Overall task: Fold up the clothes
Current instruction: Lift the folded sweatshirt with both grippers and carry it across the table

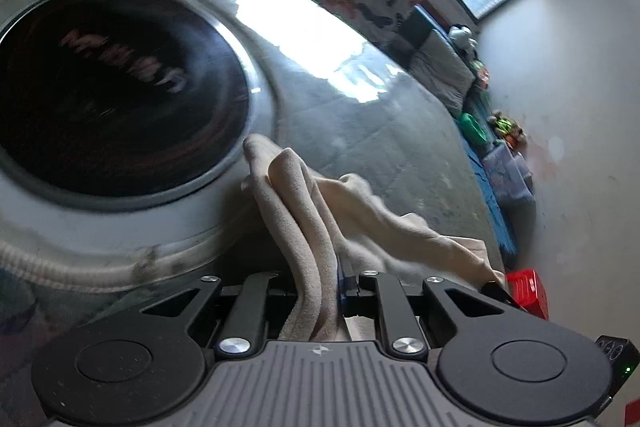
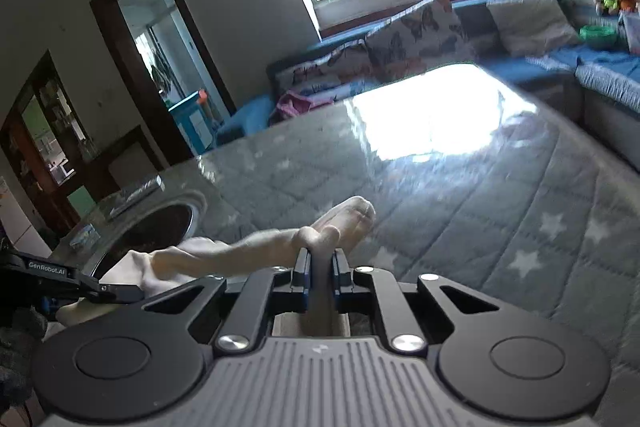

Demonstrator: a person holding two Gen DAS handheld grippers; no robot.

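Left wrist view. Item one: my left gripper [image 1: 334,279], jaws closed on a cream garment [image 1: 304,227]. The cloth is soft, matte and fleecy, bunched into long ridges that rise from the jaws and trail away to the right, where the tip of my other gripper shows at its far end. Item two: a desk [image 1: 400,147], its top a grey quilted cover under a glossy clear sheet that throws back window glare. Item three: a round dark bowl [image 1: 120,95] with a bright metal rim, to the left of the garment and blurred; red marks inside it, which I cannot read. Item four: a red crate [image 1: 528,291] at the right, low down.

Right wrist view. Item one: my right gripper [image 2: 320,267], jaws pinched on a rolled end of the same cream garment [image 2: 256,247]; a rounded nub of cloth pokes out beyond the fingertips. The garment runs left in a slack rope toward the left gripper [image 2: 116,293], above the desk [image 2: 500,207], whose quilt shows white stars. Item two: a sofa [image 2: 600,67] at the far side, blue, with butterfly-print and grey cushions.

Progress, as I judge it: the garment is held at two ends but hangs crumpled, no flat fold visible. Spreading, laying down and every fold are still to do.
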